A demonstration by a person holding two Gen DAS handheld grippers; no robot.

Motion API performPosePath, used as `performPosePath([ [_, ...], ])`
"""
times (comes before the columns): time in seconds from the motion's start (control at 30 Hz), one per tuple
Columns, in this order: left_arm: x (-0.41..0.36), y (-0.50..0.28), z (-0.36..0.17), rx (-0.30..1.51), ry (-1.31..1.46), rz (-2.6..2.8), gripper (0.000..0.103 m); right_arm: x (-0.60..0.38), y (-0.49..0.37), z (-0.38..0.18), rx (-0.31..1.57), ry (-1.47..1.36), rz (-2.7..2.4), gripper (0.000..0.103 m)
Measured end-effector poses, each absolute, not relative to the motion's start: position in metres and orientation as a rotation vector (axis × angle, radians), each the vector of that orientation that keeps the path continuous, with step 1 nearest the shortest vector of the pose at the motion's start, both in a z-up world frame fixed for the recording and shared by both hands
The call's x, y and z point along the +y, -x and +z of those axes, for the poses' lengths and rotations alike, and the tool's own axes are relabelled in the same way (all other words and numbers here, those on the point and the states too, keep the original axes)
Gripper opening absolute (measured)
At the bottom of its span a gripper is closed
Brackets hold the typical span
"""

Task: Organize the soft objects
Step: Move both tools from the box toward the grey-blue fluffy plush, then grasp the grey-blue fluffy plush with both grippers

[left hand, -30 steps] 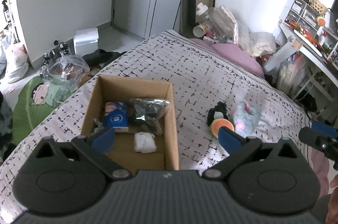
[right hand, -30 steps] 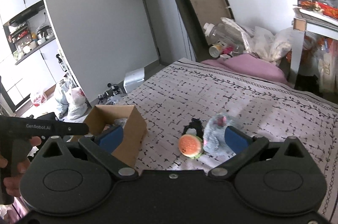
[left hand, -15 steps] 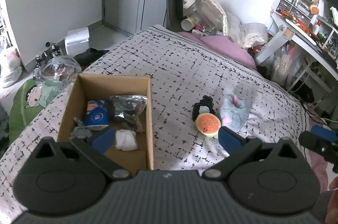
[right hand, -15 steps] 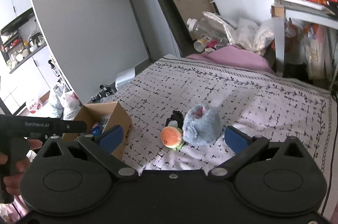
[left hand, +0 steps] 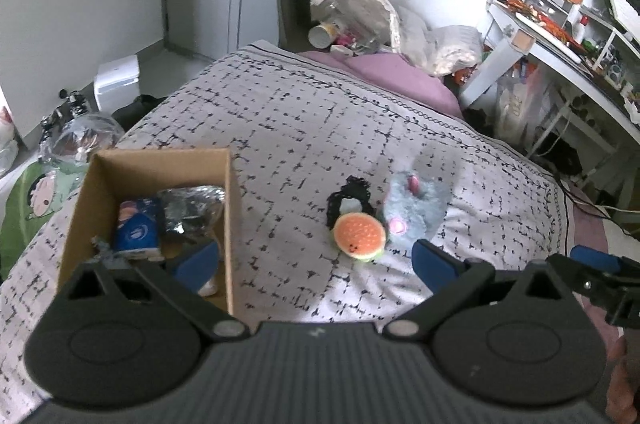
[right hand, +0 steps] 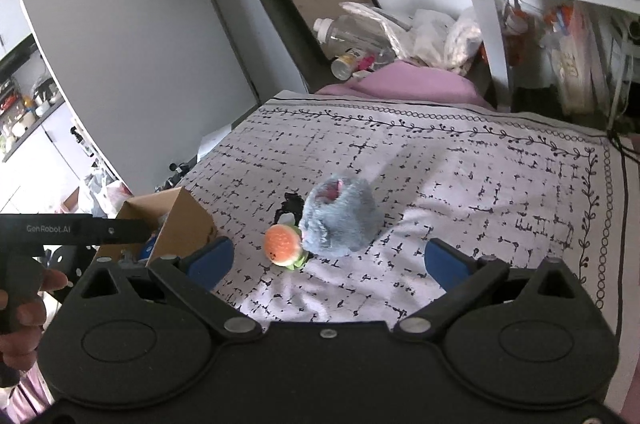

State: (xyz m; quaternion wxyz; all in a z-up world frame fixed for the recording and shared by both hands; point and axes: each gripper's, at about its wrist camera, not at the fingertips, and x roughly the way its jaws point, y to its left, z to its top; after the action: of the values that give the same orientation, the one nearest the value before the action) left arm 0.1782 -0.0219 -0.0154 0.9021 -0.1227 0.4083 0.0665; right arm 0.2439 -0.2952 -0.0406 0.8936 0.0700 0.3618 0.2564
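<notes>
On the patterned bedspread lie an orange burger plush [left hand: 359, 234] [right hand: 283, 246], a fluffy grey plush [left hand: 414, 209] [right hand: 340, 220] and a small black-and-white plush [left hand: 350, 197] [right hand: 290, 207], all touching. An open cardboard box [left hand: 230, 207] [right hand: 188, 220] at the left holds a blue packet [left hand: 136, 230], a clear bag [left hand: 192, 207] and a white item. My left gripper [left hand: 316, 264] is open and empty, above the bed between box and plushes. My right gripper [right hand: 328, 264] is open and empty, just short of the plushes.
A purple pillow [left hand: 392, 75] lies at the head of the bed with bottles and bags behind it. A cluttered white desk [left hand: 560, 35] stands at the right. Bags and a white box [left hand: 118, 83] sit on the floor left of the bed.
Both views have shifted right, so the box sits further left and the plushes are more central and closer. Both grippers stay open.
</notes>
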Motion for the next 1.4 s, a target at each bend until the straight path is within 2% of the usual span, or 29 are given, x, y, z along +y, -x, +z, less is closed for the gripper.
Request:
performPosePath([
  [0.27, -0.038, -0.202, -0.025, 0.858, 0.211, 0.110, 0.100, -0.298, -0.258, -0.046, 0.763, -0.152, 0.510, 0.098],
  [0.47, -0.051, -0.220, -0.027, 0.857, 0.210, 0.060, 0.095, -0.298, -0.271, -0.052, 0.786, -0.181, 0.501, 0.091],
  [0.57, -0.055, -0.231, -0.030, 0.862, 0.212, 0.039, 0.088, -0.297, -0.281, -0.055, 0.806, -0.201, 0.489, 0.087],
  [0.73, -0.055, -0.250, -0.039, 0.896, 0.258, 0.004, 0.066, -0.296, -0.299, -0.064, 0.846, -0.238, 0.471, 0.076],
  [0.93, -0.050, -0.276, -0.056, 0.940, 0.328, -0.029, 0.048, -0.292, -0.319, -0.080, 0.915, -0.323, 0.427, 0.067],
  [1.1, -0.044, -0.295, -0.067, 0.965, 0.374, -0.027, 0.039, -0.283, -0.328, -0.091, 0.944, -0.364, 0.411, 0.064],
  [1.23, -0.040, -0.311, -0.076, 0.983, 0.413, -0.035, 0.028, -0.280, -0.340, -0.099, 0.973, -0.393, 0.404, 0.056],
  [1.4, -0.040, -0.327, -0.083, 0.989, 0.462, -0.061, 0.025, -0.284, -0.357, -0.110, 1.009, -0.447, 0.381, 0.051],
])
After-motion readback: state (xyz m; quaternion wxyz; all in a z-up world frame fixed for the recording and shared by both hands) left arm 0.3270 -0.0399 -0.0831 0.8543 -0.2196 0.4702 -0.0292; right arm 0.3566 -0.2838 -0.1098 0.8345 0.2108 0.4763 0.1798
